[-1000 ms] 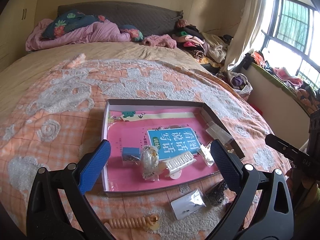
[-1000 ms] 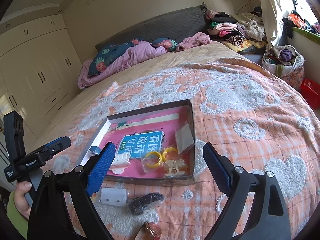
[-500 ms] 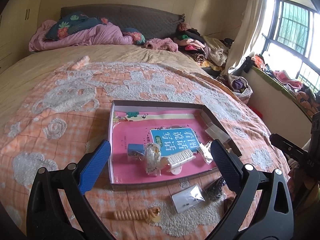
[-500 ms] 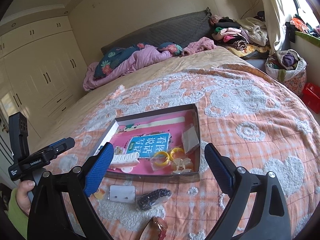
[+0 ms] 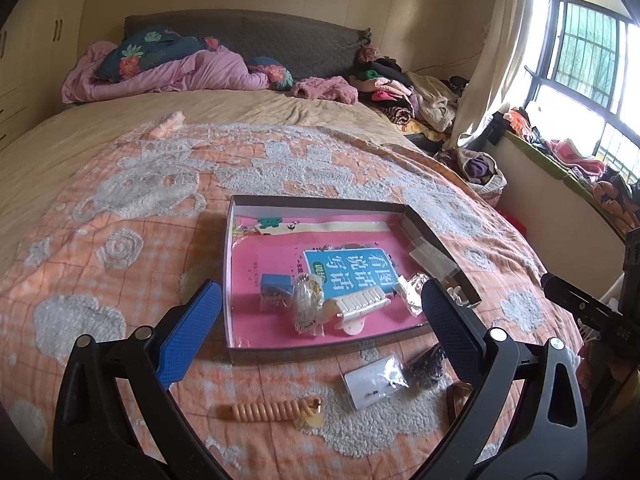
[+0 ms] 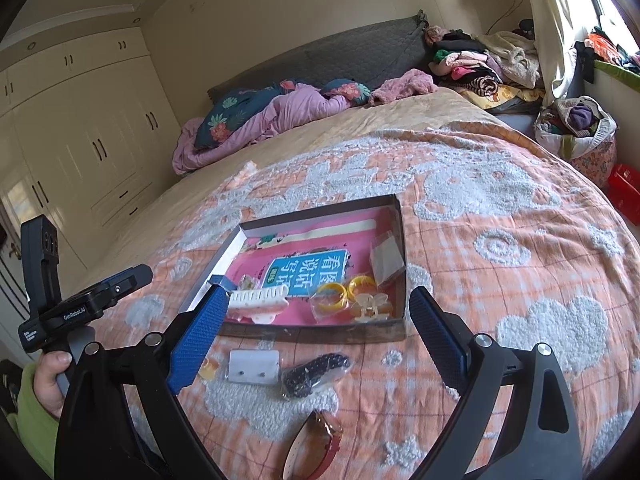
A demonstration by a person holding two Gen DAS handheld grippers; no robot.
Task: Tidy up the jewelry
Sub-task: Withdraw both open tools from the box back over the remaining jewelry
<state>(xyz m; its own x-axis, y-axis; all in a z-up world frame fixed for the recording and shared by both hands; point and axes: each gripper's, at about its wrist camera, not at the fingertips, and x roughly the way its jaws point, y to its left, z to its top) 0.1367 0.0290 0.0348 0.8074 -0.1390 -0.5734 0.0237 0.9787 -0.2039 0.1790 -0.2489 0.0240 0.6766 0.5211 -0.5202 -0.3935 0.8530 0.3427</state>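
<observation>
A shallow box (image 5: 229, 264) (image 6: 401, 240) with a pink book inside lies on the orange bedspread. It holds a white hair claw (image 5: 362, 304) (image 6: 258, 300), a small blue box (image 5: 276, 286), bagged yellow bangles (image 6: 346, 292) and a clear claw clip (image 6: 372, 306). In front of it on the spread lie a peach spiral hair tie (image 5: 264, 410), an earring card in a bag (image 5: 374, 380) (image 6: 254, 366), a dark beaded piece in a bag (image 6: 314, 370) and a red-strap watch (image 6: 316, 444). My left gripper (image 5: 320, 324) and right gripper (image 6: 314, 334) both hover open above these, holding nothing.
Rumpled pink bedding and pillows (image 5: 168, 68) lie at the headboard, with a pile of clothes (image 5: 400, 92) at the far right. A laundry bag (image 6: 576, 128) and a red bin (image 6: 624, 192) stand on the floor by the window. Wardrobes (image 6: 80, 128) line the left wall.
Both grippers have drawn back and risen a little, so the box looks smaller and more of the loose items in front show. Neither gripper has taken hold of anything.
</observation>
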